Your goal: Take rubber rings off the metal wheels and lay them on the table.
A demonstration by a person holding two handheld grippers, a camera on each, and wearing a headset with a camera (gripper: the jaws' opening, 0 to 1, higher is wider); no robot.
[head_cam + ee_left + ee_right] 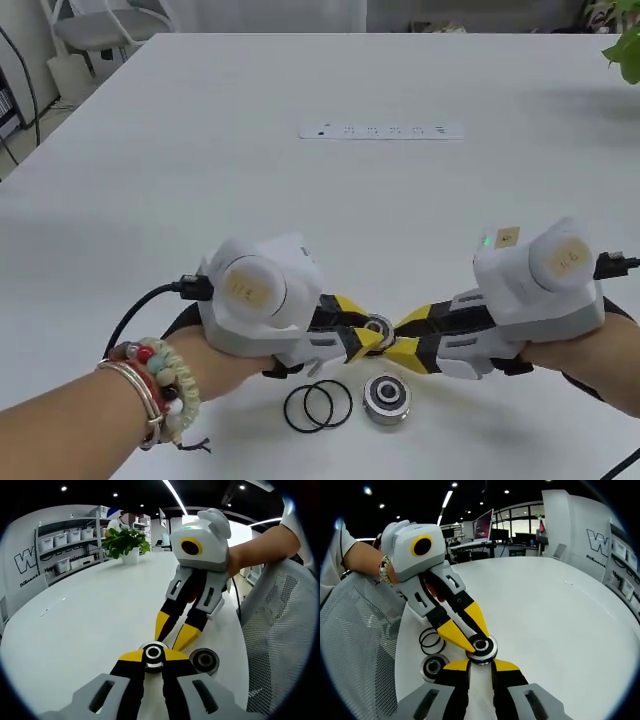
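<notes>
Rubber rings point(318, 405), two, thin and black, are seen lying flat and overlapping on the white table point(300, 200), on the person's side of the small round metal wheel point(377, 327) that is held up between the two grippers. Just beside the rings, also nearer than that held wheel, a second metal wheel point(386, 397) rests flat on the table; it is also seen in the left gripper view point(205, 660) and, next to the rings point(431, 641), in the right gripper view point(434, 666).

The held wheel point(152, 652) is pinched between the yellow-tipped jaws of the left gripper point(355, 340), which reaches it from the left. From the right of the held wheel point(482, 649), the right gripper point(400, 342) is brought in nose to nose, its jaws closed on the rim.

Beyond the held wheel, well apart from it, a long white power strip point(381, 131) lies across the table. A green plant point(626, 45) is seen at the far right edge.
</notes>
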